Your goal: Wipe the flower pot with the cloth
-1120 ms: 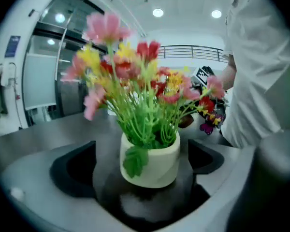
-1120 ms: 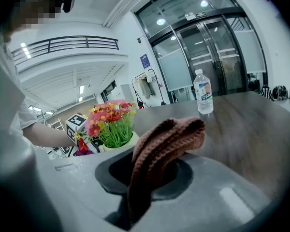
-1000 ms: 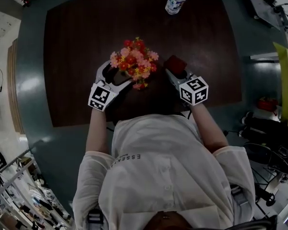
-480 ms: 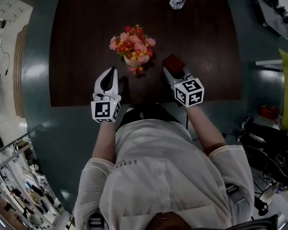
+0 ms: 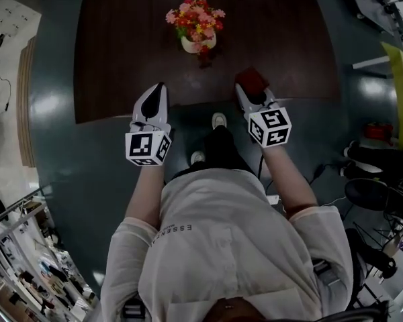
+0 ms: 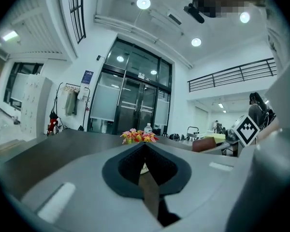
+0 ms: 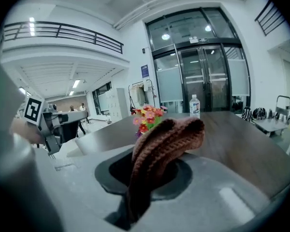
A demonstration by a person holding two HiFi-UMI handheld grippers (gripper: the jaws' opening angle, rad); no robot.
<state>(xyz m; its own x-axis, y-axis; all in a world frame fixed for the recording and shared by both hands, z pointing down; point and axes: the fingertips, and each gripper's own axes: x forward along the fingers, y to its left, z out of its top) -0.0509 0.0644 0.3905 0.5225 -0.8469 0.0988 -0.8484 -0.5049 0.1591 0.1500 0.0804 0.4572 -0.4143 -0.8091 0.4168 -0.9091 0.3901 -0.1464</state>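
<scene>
The flower pot (image 5: pixel 199 43), white with red and pink flowers, stands on the dark table (image 5: pixel 121 52) near its far side. It also shows small in the left gripper view (image 6: pixel 137 136) and in the right gripper view (image 7: pixel 148 118). My left gripper (image 5: pixel 160 88) hovers at the table's near edge, well short of the pot, and its jaws are shut with nothing between them (image 6: pixel 145 147). My right gripper (image 5: pixel 247 89) is shut on the reddish-brown knitted cloth (image 7: pixel 166 142), which bulges out past the jaws (image 5: pixel 251 80). Both grippers point toward the pot.
A clear water bottle (image 7: pixel 195 106) stands at the table's far edge behind the pot, cut off at the top of the head view. The person's shoes (image 5: pixel 217 120) show on the grey floor by the near edge. Chairs and gear stand at the right (image 5: pixel 376 200).
Both grippers have drawn back from the pot to the table's near edge and risen. The left gripper, wide beside the pot before, is now shut and empty. The cloth stays held.
</scene>
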